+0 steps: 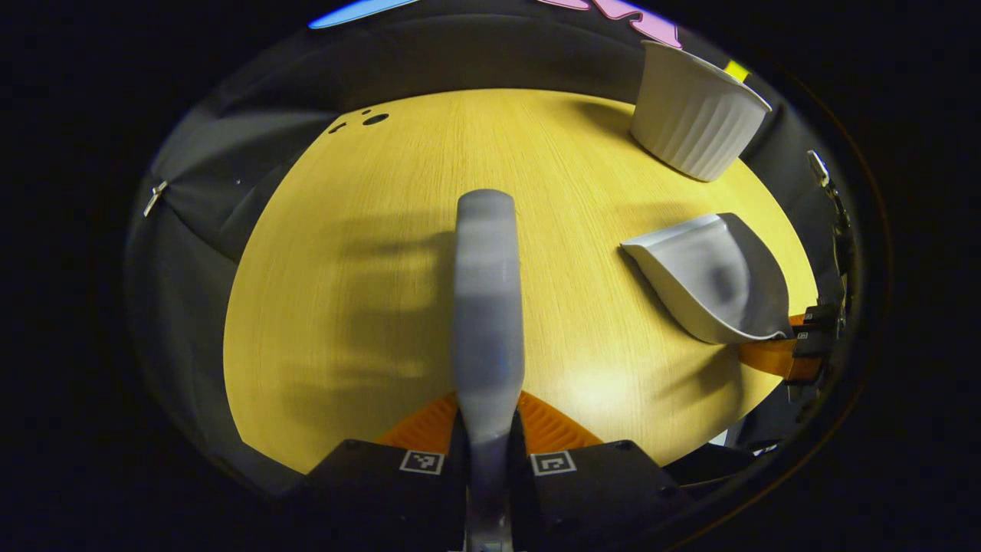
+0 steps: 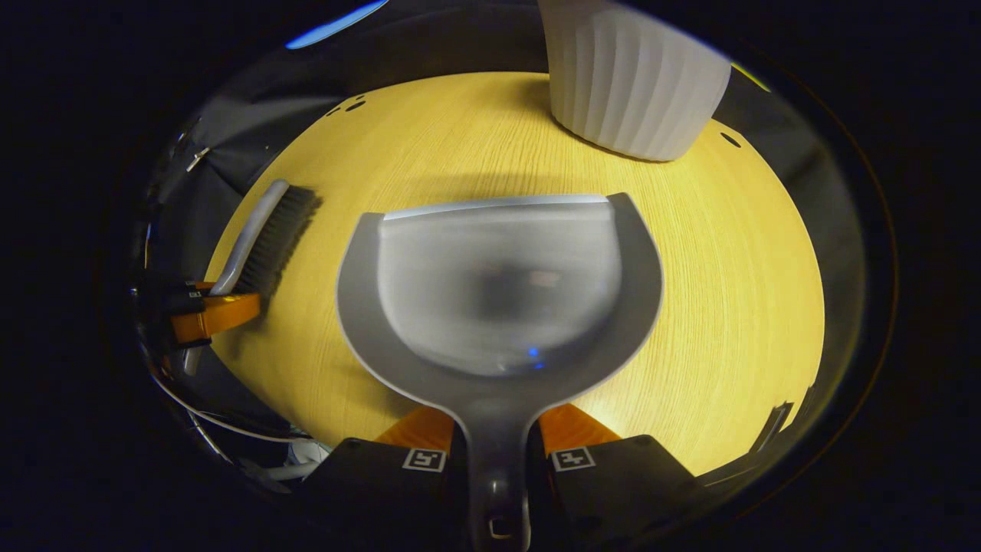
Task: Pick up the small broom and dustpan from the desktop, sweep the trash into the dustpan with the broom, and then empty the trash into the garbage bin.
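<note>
In the left gripper view, the left gripper is pointing forward over the yellow wooden desktop, its two fingers pinching the handle of the small broom. The broom is running straight ahead from between the fingers, showing its smooth grey back, blurred by closeness. To the right, the grey dustpan is hovering tilted above the desktop, with the right gripper at its rear end near the table edge. The white ribbed garbage bin is standing at the far right of the desktop.

In the right gripper view, the right gripper is aiming forward, its fingers clamping the dustpan's stem. The pan's open mouth is facing the garbage bin just beyond. At left, the broom's dark bristles are facing the dustpan, held by the left gripper.
</note>
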